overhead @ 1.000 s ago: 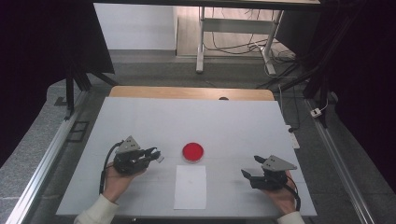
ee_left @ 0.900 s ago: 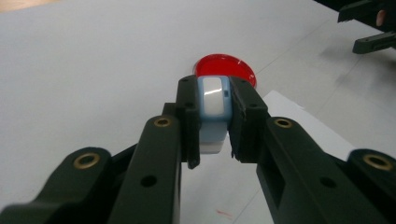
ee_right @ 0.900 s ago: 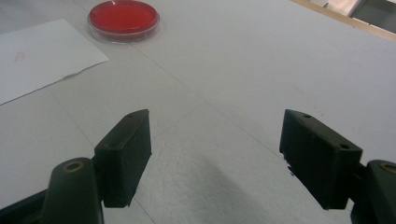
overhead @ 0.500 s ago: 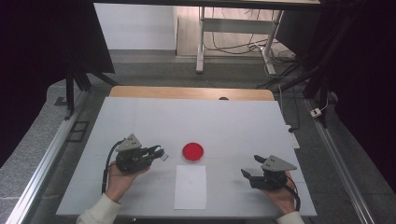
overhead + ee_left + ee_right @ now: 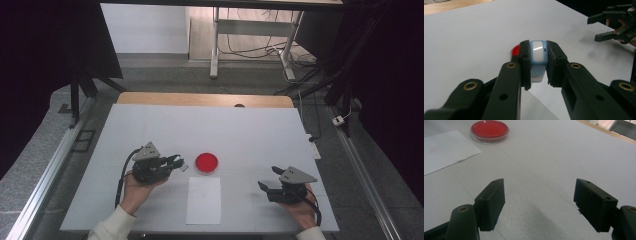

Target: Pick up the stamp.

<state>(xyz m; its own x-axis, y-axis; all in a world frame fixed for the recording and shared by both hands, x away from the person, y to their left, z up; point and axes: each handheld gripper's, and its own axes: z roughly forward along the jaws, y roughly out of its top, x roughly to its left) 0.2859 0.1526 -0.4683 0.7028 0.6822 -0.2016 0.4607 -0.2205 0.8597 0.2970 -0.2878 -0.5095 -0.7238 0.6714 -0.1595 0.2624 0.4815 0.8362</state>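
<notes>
My left gripper (image 5: 176,163) is shut on a small pale-blue and white block (image 5: 537,58), clamped between both jaws. It hovers just left of a round red dish (image 5: 206,163) in a clear rim, partly hidden behind the jaws in the left gripper view (image 5: 515,50). A white sheet of paper (image 5: 204,199) lies in front of the dish. My right gripper (image 5: 267,180) rests open near the table's front right with nothing between its jaws (image 5: 539,205). In the right gripper view the red dish (image 5: 489,130) and the paper (image 5: 445,150) lie at the upper left.
The white table top (image 5: 240,130) has a wooden strip (image 5: 200,99) along its far edge. Metal rails (image 5: 45,175) run down both sides. A desk frame with cables (image 5: 250,35) stands beyond the table.
The left gripper with the block has shifted slightly up and right, towards the red dish. The right gripper has stayed where it was.
</notes>
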